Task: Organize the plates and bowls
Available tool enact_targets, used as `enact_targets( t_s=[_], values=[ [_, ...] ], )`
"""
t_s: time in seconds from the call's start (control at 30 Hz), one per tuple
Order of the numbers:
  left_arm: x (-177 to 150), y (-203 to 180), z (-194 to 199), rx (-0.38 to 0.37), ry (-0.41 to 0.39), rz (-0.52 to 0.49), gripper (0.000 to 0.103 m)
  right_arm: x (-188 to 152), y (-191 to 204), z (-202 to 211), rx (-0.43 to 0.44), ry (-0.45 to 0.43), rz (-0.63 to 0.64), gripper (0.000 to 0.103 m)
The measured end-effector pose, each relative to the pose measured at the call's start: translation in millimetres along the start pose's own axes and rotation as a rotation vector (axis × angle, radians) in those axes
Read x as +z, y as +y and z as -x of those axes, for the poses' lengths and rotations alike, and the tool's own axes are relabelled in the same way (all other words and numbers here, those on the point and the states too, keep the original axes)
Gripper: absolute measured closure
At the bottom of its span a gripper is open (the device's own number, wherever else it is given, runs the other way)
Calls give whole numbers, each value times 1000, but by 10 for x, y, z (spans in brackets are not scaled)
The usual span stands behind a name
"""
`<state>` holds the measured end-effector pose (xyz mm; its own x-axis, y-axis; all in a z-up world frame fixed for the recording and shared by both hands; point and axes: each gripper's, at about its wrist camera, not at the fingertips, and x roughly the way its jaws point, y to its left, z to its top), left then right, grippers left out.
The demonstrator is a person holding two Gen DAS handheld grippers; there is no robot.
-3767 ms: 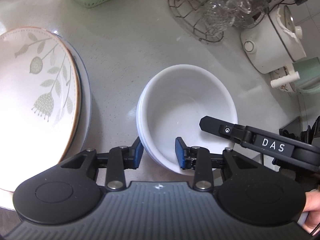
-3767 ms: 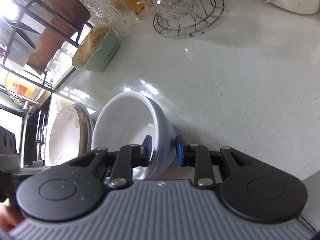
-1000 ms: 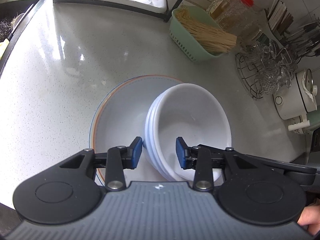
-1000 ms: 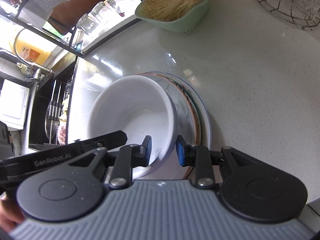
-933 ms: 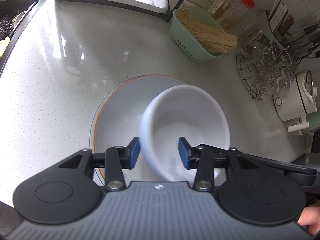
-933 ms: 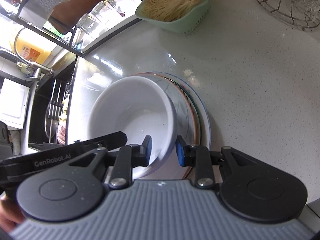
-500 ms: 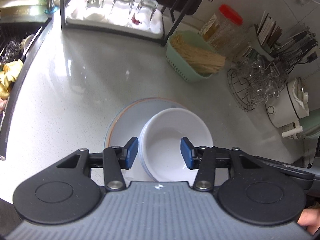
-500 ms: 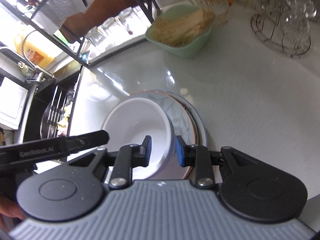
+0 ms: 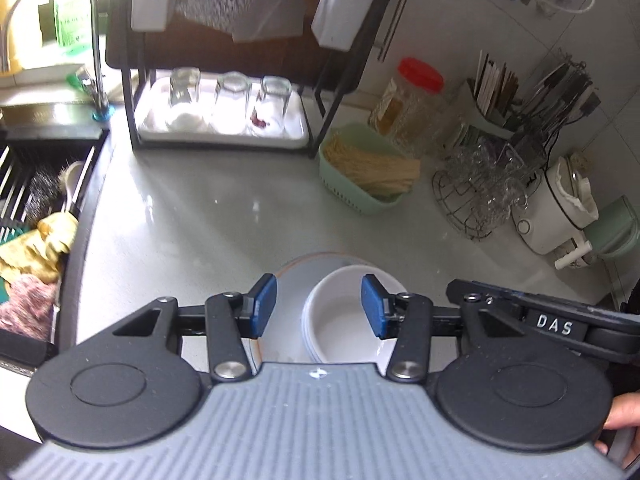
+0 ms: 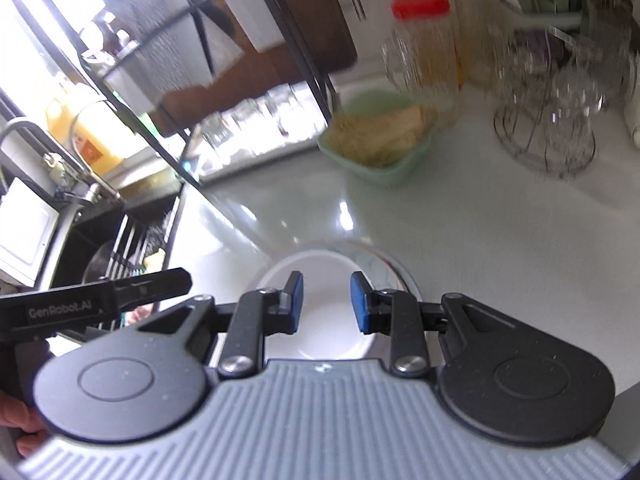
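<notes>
2 grippers: left gripper [image 9: 319,306] and right gripper [image 10: 326,302], fingers spread, nothing pinched.
Bowls [image 9: 340,320]: white stack on plates [image 9: 282,312], lower centre, below both grippers.
Surface: pale glossy countertop [image 9: 208,220].
Upper frame: black dish rack [image 9: 224,92], green basket [image 9: 360,176], red-lidded jar [image 9: 408,100].
Left edge: sink [image 9: 36,184].

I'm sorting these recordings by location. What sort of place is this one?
Most likely a home kitchen counter: a curved metal tap over a sink at the left, upturned drinking glasses on a black dish rack, and stacked white bowls on plates.
</notes>
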<state>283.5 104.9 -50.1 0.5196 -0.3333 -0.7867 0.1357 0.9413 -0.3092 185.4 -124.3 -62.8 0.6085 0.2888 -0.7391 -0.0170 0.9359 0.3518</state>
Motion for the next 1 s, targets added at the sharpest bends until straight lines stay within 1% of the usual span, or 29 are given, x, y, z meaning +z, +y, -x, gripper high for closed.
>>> enact_targets(
  t_s=[0.03,0.13,0.2,0.3,0.37,0.5,0.67,0.77,0.9,1.0],
  values=[
    [6,-21,75,3,-16,-8,50,29,12,67,5,-17,8,73],
    [-2,-110,317,29,-77,-20,40,92,33,287,15,-72,49,73],
    [-42,-204,485,52,-121,-27,38,105,21,447,26,-105,78,73],
    [-135,-358,710,85,-163,-23,36,81,-10,677,52,-146,109,73],
    [-250,-487,868,101,-188,-26,33,38,-42,833,66,-171,125,73],
    [-504,-757,1138,144,-234,-25,30,-81,-125,1131,97,-210,151,73],
    [-880,-1098,1397,186,-288,-4,19,-301,-271,1457,137,-232,193,73],
    [-1118,-1292,1506,214,-296,4,13,-436,-349,1614,154,-233,222,73],
    [-1408,-1467,1582,240,-276,28,11,-585,-434,1796,173,-230,239,73],
    [-1579,-1540,1628,253,-268,36,10,-676,-458,1864,171,-227,247,73]
  ],
)
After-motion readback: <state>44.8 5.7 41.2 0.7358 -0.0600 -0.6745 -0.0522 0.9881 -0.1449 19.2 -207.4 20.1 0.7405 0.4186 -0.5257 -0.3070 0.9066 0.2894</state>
